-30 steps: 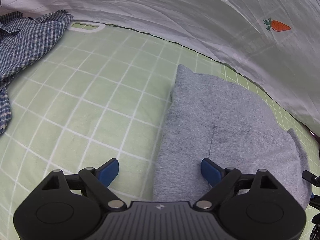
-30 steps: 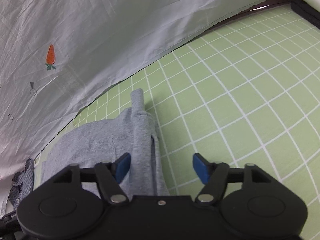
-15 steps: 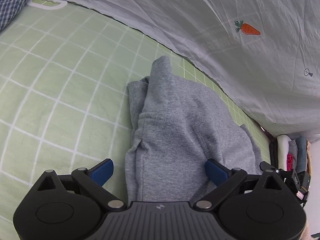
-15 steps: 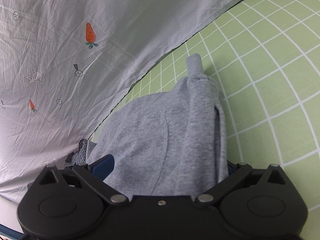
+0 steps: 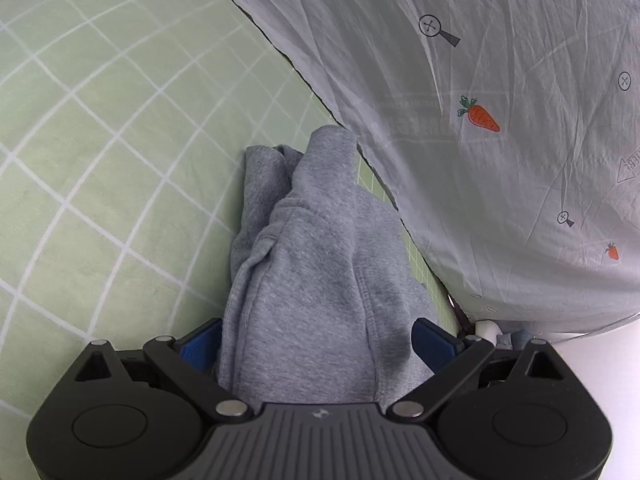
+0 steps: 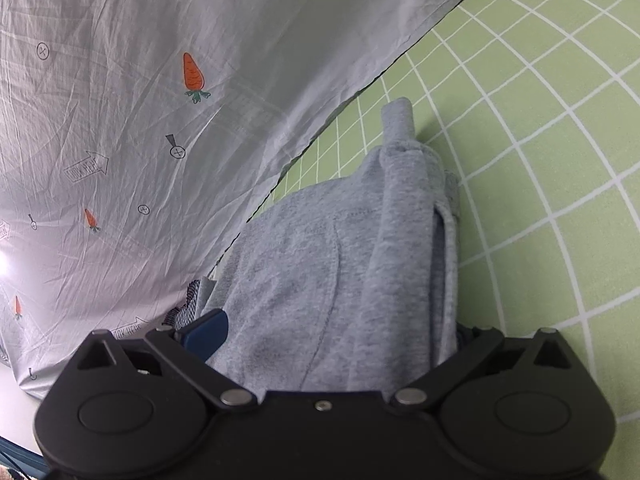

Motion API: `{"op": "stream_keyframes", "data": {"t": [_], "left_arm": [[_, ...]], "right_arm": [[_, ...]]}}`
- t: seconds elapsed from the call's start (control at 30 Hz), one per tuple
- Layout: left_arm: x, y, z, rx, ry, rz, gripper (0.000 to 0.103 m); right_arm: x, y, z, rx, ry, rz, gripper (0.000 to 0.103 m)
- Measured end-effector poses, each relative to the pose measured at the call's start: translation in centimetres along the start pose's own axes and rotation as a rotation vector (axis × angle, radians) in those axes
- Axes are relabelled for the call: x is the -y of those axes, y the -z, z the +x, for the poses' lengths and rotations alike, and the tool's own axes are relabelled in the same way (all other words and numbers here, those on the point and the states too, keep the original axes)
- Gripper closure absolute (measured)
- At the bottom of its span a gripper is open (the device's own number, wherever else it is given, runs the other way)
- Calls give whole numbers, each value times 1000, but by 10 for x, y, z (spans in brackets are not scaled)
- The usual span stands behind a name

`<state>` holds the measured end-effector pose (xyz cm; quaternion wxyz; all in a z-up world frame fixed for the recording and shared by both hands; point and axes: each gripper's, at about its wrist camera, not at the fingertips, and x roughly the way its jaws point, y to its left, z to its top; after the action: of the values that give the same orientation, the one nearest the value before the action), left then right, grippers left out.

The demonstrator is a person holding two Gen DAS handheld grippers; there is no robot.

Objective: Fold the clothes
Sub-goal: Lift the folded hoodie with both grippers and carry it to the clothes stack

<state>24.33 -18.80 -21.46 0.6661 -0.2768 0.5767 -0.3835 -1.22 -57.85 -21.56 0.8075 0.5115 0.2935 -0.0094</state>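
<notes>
One soft heathered grey garment [image 5: 320, 264], bunched

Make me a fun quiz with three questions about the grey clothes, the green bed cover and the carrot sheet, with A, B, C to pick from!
1. Where does the grey sweatshirt lie?
A. On the green checked cover
B. On a wooden floor
C. In a basket

2. What colour are the carrots printed on the white sheet?
A. Blue
B. Orange
C. Purple

3. How do the fingers of the left gripper stand?
A. Shut tight on a sock
B. Apart, with the grey fabric between them
C. Holding a hanger

Answers:
1. A, the garment rests on the green checked cover, beside the sheet's edge.
2. B, an orange carrot with green leaves shows on the sheet.
3. B, one blue pad shows on each side of the bunched fabric; the right gripper straddles it likewise.
</notes>
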Motion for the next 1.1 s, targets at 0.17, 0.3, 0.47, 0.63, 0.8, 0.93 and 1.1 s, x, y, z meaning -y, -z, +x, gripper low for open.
{"op": "stream_keyframes", "data": {"t": [0.17,0.3,0.47,0.63,0.8,0.93,1.1], "left_arm": [[0,-6,-1,3,-28,21,4],[13,-7,16,-50,-33,92,4],[33,1,33,-79,-38,198,1],[34,4,40,-95,7,180,1],[51,26,55,-180,65,168,1],[68,55,45,-167,64,175,7],[66,100,19,-161,-1,118,46]], "right_arm": [[3,0,-1,15,-11,20,0],[3,-3,1,8,-14,17,0],[4,-6,2,-9,-19,15,0],[-1,-5,10,-41,-29,17,0],[-20,10,39,-210,-69,-36,15],[-30,37,28,-166,-64,2,35],[-32,77,-23,-106,-36,49,40]]}}
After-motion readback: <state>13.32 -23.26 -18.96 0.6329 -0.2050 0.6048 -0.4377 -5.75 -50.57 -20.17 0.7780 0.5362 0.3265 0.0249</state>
